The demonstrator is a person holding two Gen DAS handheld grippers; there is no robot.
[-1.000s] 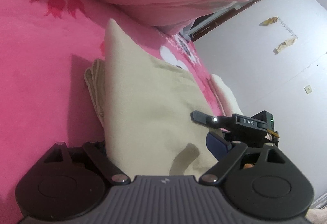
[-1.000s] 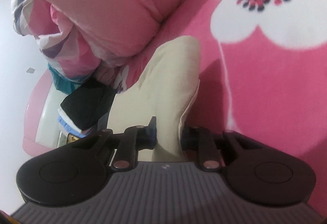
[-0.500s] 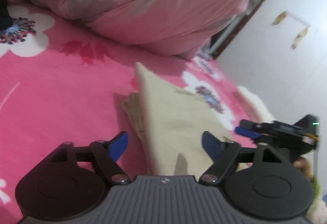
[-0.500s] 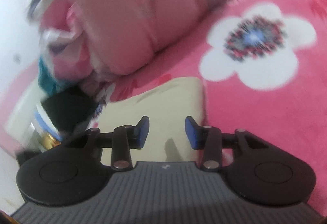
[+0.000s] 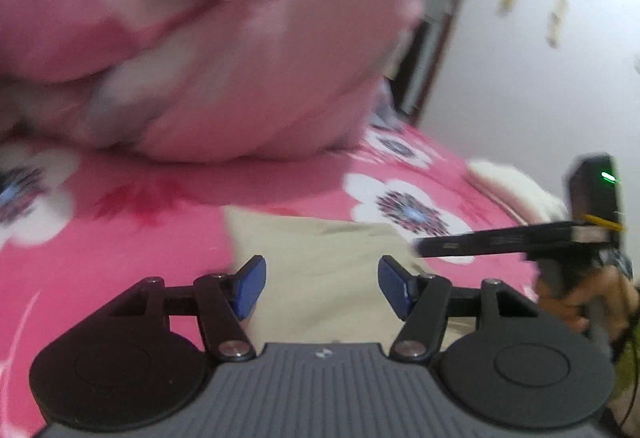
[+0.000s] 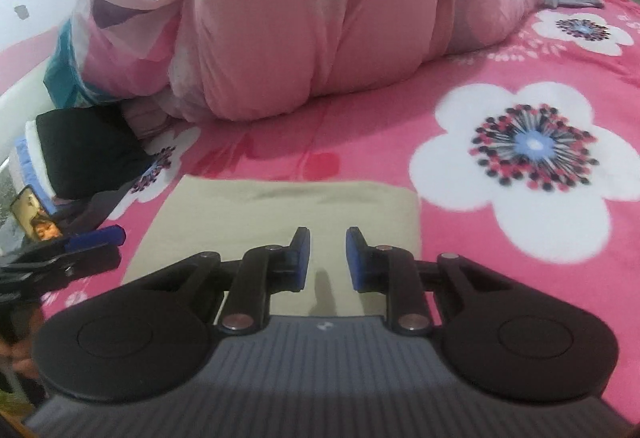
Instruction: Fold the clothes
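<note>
Released beige garment (image 6: 280, 210), pink floral bedspread (image 6: 520, 278)

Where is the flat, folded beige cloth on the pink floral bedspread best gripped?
Probably at the right-hand edge of the folded beige cloth, approached low from that side: there the stacked layers form a raised lip over the pink floral bedspread. Both grippers are open, holding nothing.
</note>
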